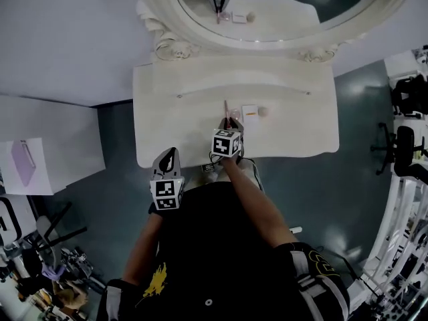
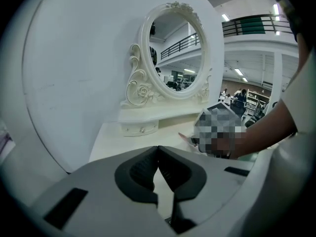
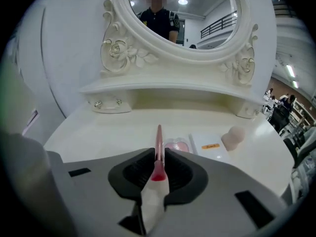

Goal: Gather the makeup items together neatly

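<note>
A pink-handled makeup brush [image 3: 159, 141] points away toward the mirror, and my right gripper [image 3: 159, 158] is shut on its handle just above the white vanity top [image 1: 174, 112]. In the head view the brush [image 1: 226, 108] sticks out ahead of that gripper [image 1: 231, 122]. Right of the brush lie a pink blush compact [image 3: 177, 145], a flat white box [image 3: 211, 146] with an orange label, and a beige sponge [image 3: 233, 137]. The box [image 1: 249, 113] and sponge [image 1: 263, 112] sit side by side mid-table. My left gripper [image 1: 168, 160] hangs off the table's front left edge, shut and holding nothing [image 2: 158, 153].
An oval ornate mirror [image 1: 267, 12] stands at the back over a raised shelf [image 3: 173, 89] with small drawer knobs. A white cabinet [image 1: 47, 146] bearing a purple item stands left of the table. Office chairs and racks [image 1: 404, 146] crowd the right side.
</note>
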### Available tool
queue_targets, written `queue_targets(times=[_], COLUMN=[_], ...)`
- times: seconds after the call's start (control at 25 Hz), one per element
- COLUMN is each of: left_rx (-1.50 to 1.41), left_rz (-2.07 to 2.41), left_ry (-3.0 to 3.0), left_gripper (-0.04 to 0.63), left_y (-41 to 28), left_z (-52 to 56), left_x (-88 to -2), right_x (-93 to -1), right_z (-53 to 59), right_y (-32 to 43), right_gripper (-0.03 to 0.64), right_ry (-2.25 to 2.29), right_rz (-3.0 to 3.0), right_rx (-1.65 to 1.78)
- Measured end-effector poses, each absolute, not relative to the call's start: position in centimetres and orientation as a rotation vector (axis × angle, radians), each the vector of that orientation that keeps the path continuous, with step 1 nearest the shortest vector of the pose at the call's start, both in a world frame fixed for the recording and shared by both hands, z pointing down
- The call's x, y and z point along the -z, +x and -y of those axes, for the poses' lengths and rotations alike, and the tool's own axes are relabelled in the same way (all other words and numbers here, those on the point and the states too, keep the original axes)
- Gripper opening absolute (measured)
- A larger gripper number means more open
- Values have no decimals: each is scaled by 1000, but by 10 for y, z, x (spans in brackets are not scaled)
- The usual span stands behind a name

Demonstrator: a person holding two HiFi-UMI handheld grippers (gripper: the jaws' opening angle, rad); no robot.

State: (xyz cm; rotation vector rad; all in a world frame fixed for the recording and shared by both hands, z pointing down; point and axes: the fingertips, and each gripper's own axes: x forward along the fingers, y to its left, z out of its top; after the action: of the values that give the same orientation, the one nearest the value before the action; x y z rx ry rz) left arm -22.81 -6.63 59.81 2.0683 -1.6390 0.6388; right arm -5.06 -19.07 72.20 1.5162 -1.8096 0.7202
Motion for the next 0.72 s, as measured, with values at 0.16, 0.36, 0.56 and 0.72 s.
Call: queue_targets(times=[0.16,0.36,0.56,0.72], left_rx=[-609,-437,-350,-315], left_rz=[1630,1608,1660,1725], left_ry=[2089,2191,2287,2377], left_gripper=[12,14,12,12], left_y=[-222,-195,-177,-157], left_z=[58,60,47,47], left_x=[-591,-555,-540,-492], right_x=[-706,-645,-568,-506], right_z=[177,162,85,49], right_y=[-55,-24,25,59], right_gripper=[91,58,15,15], right_ry=[1520,1560,1517,1486], right_rz=[1858,1936,2124,2314], right_rx=[-701,-467,-447,-505])
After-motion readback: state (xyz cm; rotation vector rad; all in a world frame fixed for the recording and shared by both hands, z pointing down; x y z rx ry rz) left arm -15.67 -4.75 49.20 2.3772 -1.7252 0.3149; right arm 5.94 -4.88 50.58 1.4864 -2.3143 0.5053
